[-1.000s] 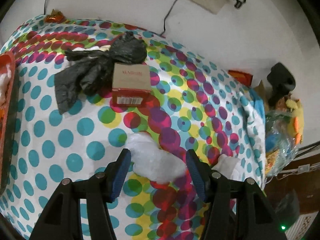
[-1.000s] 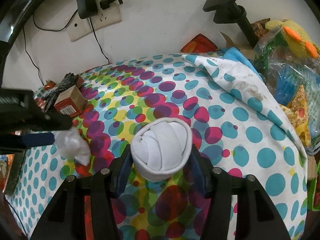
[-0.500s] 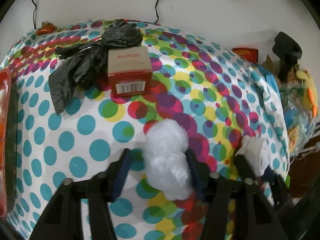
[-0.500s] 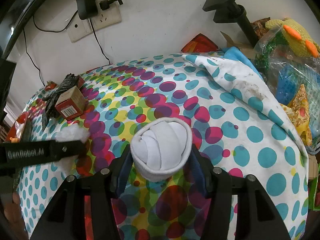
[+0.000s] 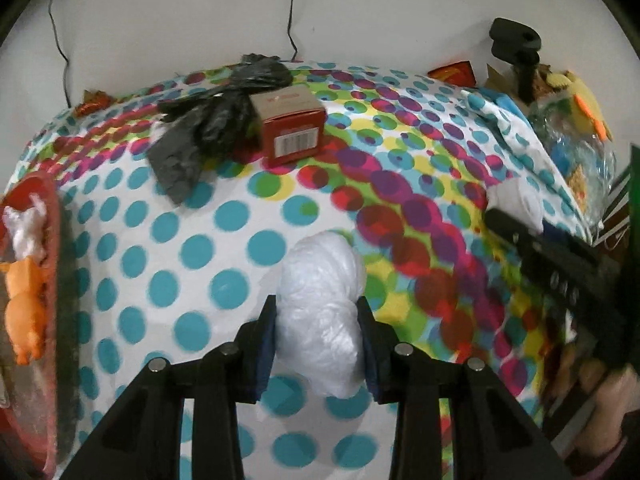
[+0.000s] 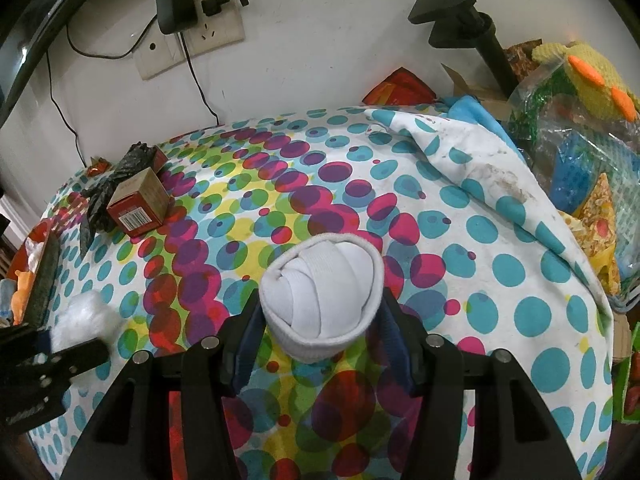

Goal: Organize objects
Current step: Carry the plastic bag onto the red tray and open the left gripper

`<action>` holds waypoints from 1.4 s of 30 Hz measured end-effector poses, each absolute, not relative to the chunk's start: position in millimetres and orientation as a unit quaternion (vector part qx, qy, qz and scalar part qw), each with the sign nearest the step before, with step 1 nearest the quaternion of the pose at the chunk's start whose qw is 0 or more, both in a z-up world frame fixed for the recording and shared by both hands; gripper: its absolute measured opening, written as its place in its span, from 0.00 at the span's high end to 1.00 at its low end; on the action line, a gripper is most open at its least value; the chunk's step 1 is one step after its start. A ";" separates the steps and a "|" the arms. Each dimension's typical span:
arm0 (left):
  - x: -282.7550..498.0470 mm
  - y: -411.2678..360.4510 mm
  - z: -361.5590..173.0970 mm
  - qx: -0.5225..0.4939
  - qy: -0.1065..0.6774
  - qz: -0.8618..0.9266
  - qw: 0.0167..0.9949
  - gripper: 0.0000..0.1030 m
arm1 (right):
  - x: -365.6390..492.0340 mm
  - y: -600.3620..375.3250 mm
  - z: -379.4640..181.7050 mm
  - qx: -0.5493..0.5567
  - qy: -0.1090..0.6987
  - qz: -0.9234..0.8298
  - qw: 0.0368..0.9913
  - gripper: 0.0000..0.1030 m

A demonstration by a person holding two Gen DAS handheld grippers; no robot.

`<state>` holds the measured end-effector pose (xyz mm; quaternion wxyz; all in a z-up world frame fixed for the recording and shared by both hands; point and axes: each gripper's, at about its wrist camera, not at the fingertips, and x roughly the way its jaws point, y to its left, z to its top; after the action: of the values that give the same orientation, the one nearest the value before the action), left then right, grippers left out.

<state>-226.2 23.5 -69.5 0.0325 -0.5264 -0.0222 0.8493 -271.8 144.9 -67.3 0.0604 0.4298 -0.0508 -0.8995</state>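
Observation:
My left gripper (image 5: 318, 316) is shut on a crumpled white plastic bag (image 5: 320, 304) and holds it above the polka-dot tablecloth (image 5: 180, 240). My right gripper (image 6: 320, 316) is shut on a rolled white sock (image 6: 322, 300) over the cloth's middle. The sock also shows at the right of the left wrist view (image 5: 518, 204), and the plastic bag at the left of the right wrist view (image 6: 84, 318). A red and tan box (image 5: 290, 128) and a black plastic bag (image 5: 212, 120) lie at the far side of the table.
A red tray (image 5: 44, 216) with an orange toy (image 5: 24, 308) sits at the left edge. A clear bag with a yellow plush (image 6: 580, 120) and a black stand (image 6: 476, 28) crowd the right. A wall socket with cables (image 6: 188, 36) is behind.
My left gripper closed on the white plastic bag and lifted it, swinging its view toward the wall. My right gripper kept its hold on the sock and barely moved.

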 end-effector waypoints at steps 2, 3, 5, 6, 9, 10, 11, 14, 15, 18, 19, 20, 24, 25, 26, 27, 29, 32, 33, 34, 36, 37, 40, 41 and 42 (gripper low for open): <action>-215.2 20.9 -65.7 -0.518 -0.004 0.855 0.030 0.65 | -272.0 143.3 -67.6 0.431 -0.045 -0.899 0.058 0.47; -209.3 19.5 -64.0 -0.514 0.003 0.857 0.033 0.65 | -272.2 142.2 -67.5 0.431 -0.043 -0.899 0.056 0.47; -200.9 17.4 -60.7 -0.507 0.012 0.861 0.033 0.65 | -272.6 140.0 -67.6 0.432 -0.038 -0.899 0.053 0.47; -195.3 16.1 -57.8 -0.503 0.013 0.863 0.040 0.65 | -272.5 139.0 -67.3 0.432 -0.036 -0.899 0.052 0.47; -182.2 13.0 -49.1 -0.493 0.021 0.869 0.050 0.65 | -273.1 137.7 -67.3 0.433 -0.035 -0.900 0.048 0.47; -177.3 12.2 -46.0 -0.490 0.027 0.870 0.050 0.65 | -273.1 137.9 -67.4 0.433 -0.033 -0.900 0.047 0.47; -175.1 12.1 -43.8 -0.487 0.031 0.871 0.049 0.65 | -273.3 137.1 -67.3 0.433 -0.033 -0.900 0.047 0.47; -160.8 7.6 -34.9 -0.478 0.048 0.876 0.047 0.65 | -273.6 136.5 -67.3 0.433 -0.032 -0.900 0.045 0.47; -157.1 4.8 -32.2 -0.477 0.051 0.876 0.043 0.65 | -273.7 136.4 -67.3 0.433 -0.032 -0.900 0.045 0.47; -145.0 -9.0 -22.5 -0.470 0.046 0.881 0.032 0.65 | -273.8 135.5 -67.4 0.433 -0.033 -0.900 0.044 0.47; -142.0 -13.0 -20.3 -0.470 0.048 0.881 0.027 0.65 | -273.9 134.8 -67.3 0.433 -0.033 -0.900 0.044 0.47; -138.4 -18.5 -17.5 -0.467 0.047 0.883 0.019 0.65 | -274.0 134.3 -67.6 0.433 -0.032 -0.900 0.043 0.47; -125.9 -46.5 -8.9 -0.464 0.035 0.885 -0.004 0.65 | -274.0 132.5 -68.3 0.434 -0.026 -0.900 0.038 0.46; -123.1 -54.7 -6.5 -0.463 0.032 0.886 -0.011 0.65 | -273.9 132.2 -68.8 0.435 -0.021 -0.900 0.036 0.46; -121.2 -62.0 -5.1 -0.463 0.032 0.886 -0.019 0.65 | -273.9 130.4 -69.3 0.435 -0.019 -0.899 0.035 0.46; -118.8 -71.8 -3.2 -0.462 0.029 0.886 -0.031 0.65 | -273.9 129.9 -69.6 0.436 -0.015 -0.899 0.033 0.45; -114.8 -88.1 -0.5 -0.462 0.012 0.886 -0.040 0.65 | -273.5 129.3 -70.1 0.437 -0.010 -0.899 0.031 0.45; -108.8 -114.5 0.5 -0.462 -0.014 0.885 -0.060 0.65 | -273.5 128.6 -69.5 0.437 -0.009 -0.899 0.030 0.45; -106.8 -122.2 0.4 -0.461 -0.015 0.885 -0.069 0.65 | -273.5 129.5 -69.4 0.437 -0.009 -0.899 0.029 0.45; -105.0 -130.2 -0.2 -0.460 -0.016 0.884 -0.080 0.65 | -274.2 127.2 -69.1 0.437 -0.010 -0.899 0.029 0.45; -102.5 -144.7 -2.0 -0.464 -0.026 0.881 -0.088 0.65 | -274.5 127.5 -68.9 0.437 -0.010 -0.899 0.028 0.45; -101.0 -153.5 -3.7 -0.466 -0.035 0.879 -0.096 0.65 | -275.1 125.7 -68.5 0.437 -0.010 -0.899 0.028 0.45; -98.1 -177.7 -11.4 -0.476 -0.063 0.870 -0.110 0.65 | -275.0 125.1 -68.8 0.437 -0.010 -0.899 0.027 0.45; -97.0 -184.6 -13.8 -0.478 -0.070 0.868 -0.116 0.65 | -274.4 127.2 -69.3 0.437 -0.010 -0.899 0.026 0.45; -96.3 -190.4 -16.8 -0.482 -0.074 0.865 -0.119 0.65 | -274.3 127.2 -69.4 0.437 -0.010 -0.899 0.026 0.45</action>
<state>-96.3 -190.4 -16.8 -0.1185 -0.4819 -0.0738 0.8650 -274.3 127.2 -69.4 0.0256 0.4372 -0.0098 -0.8990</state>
